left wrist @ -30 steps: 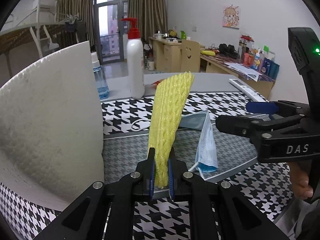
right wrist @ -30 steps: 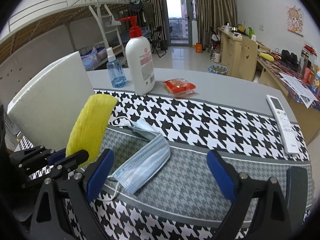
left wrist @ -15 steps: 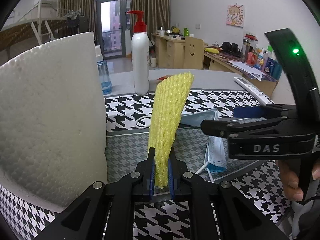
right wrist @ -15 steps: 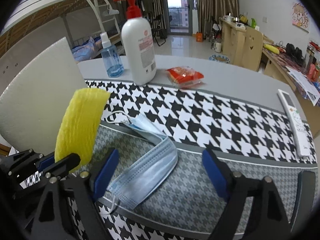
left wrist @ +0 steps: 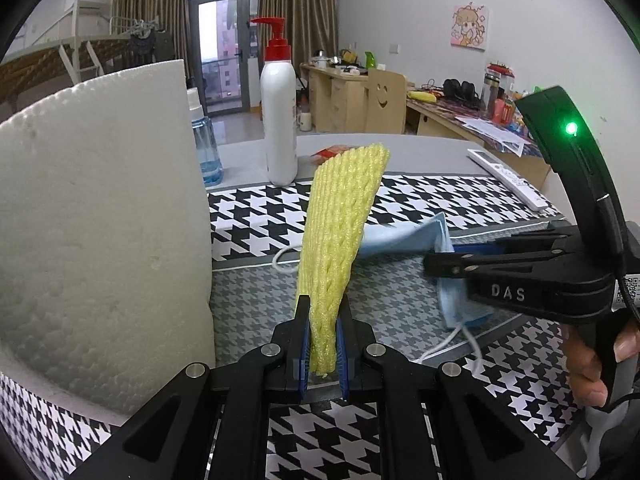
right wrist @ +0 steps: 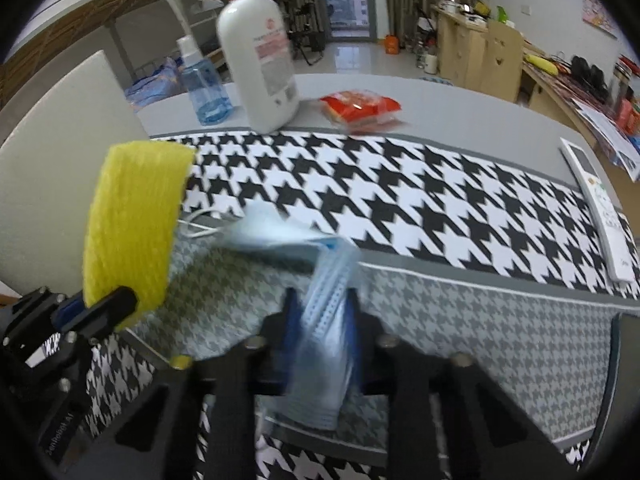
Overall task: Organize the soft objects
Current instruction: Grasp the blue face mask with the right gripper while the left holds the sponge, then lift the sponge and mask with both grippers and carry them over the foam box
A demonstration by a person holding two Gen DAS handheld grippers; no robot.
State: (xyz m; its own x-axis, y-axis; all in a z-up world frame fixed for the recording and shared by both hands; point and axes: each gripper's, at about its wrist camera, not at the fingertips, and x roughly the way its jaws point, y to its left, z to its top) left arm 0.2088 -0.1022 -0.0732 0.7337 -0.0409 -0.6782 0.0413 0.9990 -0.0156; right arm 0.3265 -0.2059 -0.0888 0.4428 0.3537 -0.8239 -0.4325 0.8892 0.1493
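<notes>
Left gripper (left wrist: pixel 323 354) is clamped on the lower end of the yellow net (left wrist: pixel 340 236), which stands upright above the near part of the table (left wrist: pixel 400 148) beside the white foam box (left wrist: pixel 100 220). Right gripper (right wrist: pixel 320 320) has its jaws closed on the blue mask (right wrist: pixel 324 300), pinched mid-fold, one half draped over the grey mat (right wrist: pixel 480 320) near the table's front edge. Judgement: both items are light, limp and compressible, so grip bunched material rather than an ear loop or a single net strand, which would likely stretch or slip.
</notes>
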